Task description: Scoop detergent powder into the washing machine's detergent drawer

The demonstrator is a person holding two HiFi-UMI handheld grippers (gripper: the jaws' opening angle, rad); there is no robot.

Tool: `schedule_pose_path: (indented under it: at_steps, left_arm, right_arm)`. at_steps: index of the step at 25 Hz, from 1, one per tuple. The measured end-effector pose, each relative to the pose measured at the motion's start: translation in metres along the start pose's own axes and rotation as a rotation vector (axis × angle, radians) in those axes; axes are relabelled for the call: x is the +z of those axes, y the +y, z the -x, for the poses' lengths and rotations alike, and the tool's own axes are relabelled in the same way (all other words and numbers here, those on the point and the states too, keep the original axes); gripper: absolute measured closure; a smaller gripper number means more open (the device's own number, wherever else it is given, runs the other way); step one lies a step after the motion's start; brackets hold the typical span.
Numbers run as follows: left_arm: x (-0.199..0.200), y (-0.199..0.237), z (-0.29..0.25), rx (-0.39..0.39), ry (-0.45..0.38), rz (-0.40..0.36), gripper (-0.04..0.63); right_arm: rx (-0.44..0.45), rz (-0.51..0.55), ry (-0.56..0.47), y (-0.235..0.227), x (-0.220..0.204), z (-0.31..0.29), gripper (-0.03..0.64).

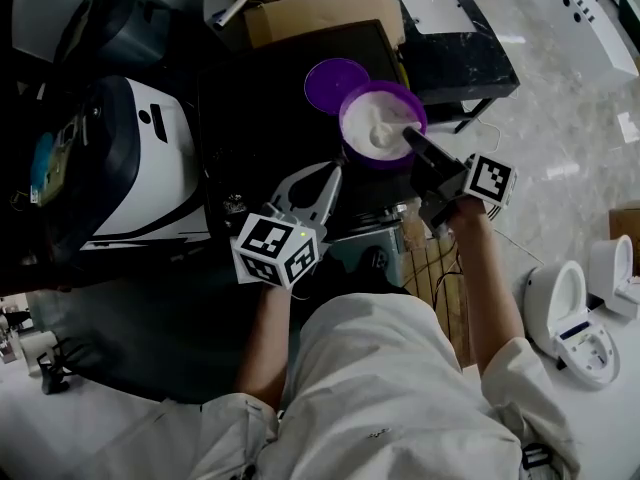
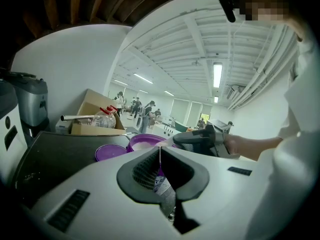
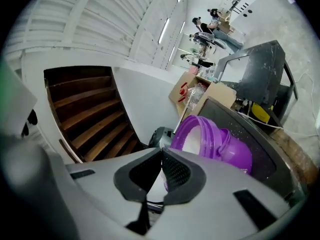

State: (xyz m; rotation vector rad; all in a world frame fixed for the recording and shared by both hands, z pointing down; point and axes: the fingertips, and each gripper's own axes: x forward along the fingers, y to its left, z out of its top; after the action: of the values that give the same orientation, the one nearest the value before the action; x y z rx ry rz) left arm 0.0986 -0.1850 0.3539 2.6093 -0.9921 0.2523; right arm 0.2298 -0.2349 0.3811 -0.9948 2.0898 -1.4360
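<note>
- The left hand-held gripper (image 1: 325, 183) hangs over the near edge of the dark tabletop (image 1: 255, 118). In the left gripper view (image 2: 160, 149) its jaws are together at the tips with nothing clamped between them.
- The right hand-held gripper (image 1: 412, 138) reaches in from the right, its tip over the open mouth of the purple tub (image 1: 362, 158). In the right gripper view (image 3: 161, 151) its jaws are closed on a white scoop (image 3: 159, 184), of which only a small part shows below the pads.
- From the left gripper view, the scoop (image 2: 167, 143) runs from the right hand-held gripper toward the tub's rim (image 2: 142, 140).
- The detergent powder (image 1: 375, 128) is white and lies inside the tub, which stands upright on the tabletop. It fills much of the tub in the right gripper view (image 3: 192, 141).
- The tub's purple lid (image 1: 335, 83) lies flat on the tabletop, just beside the tub on its far left.
- A cardboard box (image 1: 320, 13) sits behind the lid at the back edge.
- A white and black appliance (image 1: 150, 158) stands to the left of the tabletop.
</note>
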Motion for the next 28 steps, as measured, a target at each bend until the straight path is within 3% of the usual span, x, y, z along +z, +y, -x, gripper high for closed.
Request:
schedule_pose_path:
  at_steps: [4,11,28]
  left_arm:
    - [0.0,-0.004,0.004,0.026,-0.011,0.0,0.574]
    - [-0.004,-0.008,0.012,0.077,-0.011,0.012,0.574]
    - [-0.008,0.016,0.047,0.155,-0.051,0.058,0.574]
  right_arm:
    - [0.059,-0.099,-0.028,0.002,0.005,0.002,0.604]
    - [0.097,-0.167,-0.034,0.004,0.008,0.003,0.604]
    - [0.227,-0.19,0.04,0.051,-0.011,-0.025,0.604]
